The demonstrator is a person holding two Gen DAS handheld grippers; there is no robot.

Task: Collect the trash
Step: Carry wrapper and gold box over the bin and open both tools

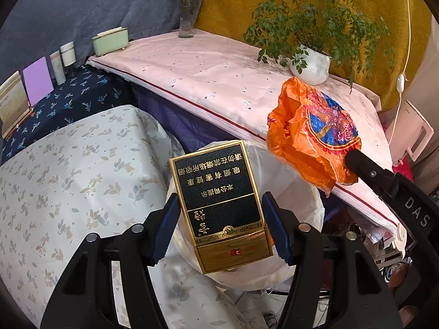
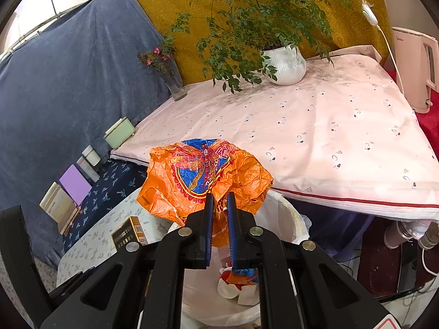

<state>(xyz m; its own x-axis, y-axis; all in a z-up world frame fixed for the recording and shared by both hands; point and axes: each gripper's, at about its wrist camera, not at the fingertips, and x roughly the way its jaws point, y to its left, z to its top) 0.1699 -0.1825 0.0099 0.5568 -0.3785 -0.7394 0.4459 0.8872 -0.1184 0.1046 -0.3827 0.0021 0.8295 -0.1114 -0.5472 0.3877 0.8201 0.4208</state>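
The left gripper (image 1: pixel 222 224) holds a black-and-gold cigarette box (image 1: pixel 221 205) between its blue pads (image 1: pixel 168 224), which press on its two long sides; the box stands nearly upright, its gold flap end toward the camera, directly above the open mouth of a trash bin (image 1: pixel 310 197) lined with a white bag. The right gripper (image 2: pixel 219 219) has its fingers nearly closed, pinching a crumpled orange plastic bag (image 2: pixel 203 172) with a blue and red printed emblem; the bag bulges out past the fingertips and hangs over the far rim of the same bin (image 2: pixel 290 213). In the right wrist view, some crumpled white, red and blue scraps (image 2: pixel 238 282) already lie at the bottom of the liner. Beyond the bin, a table under a pale pink cloth (image 1: pixel 208 76) carries a white potted plant (image 1: pixel 312 65) at its far right and a glass vase of pink flowers (image 1: pixel 188 22) at its far edge. To the left, a surface under a cloth with a leaf print (image 1: pixel 68 170) runs beside the bin, and farther left a dark blue patterned cloth (image 1: pixel 71 101) holds a mint-green box (image 1: pixel 109 41), two small bottles (image 1: pixel 64 60) and a purple card (image 1: pixel 37 81).
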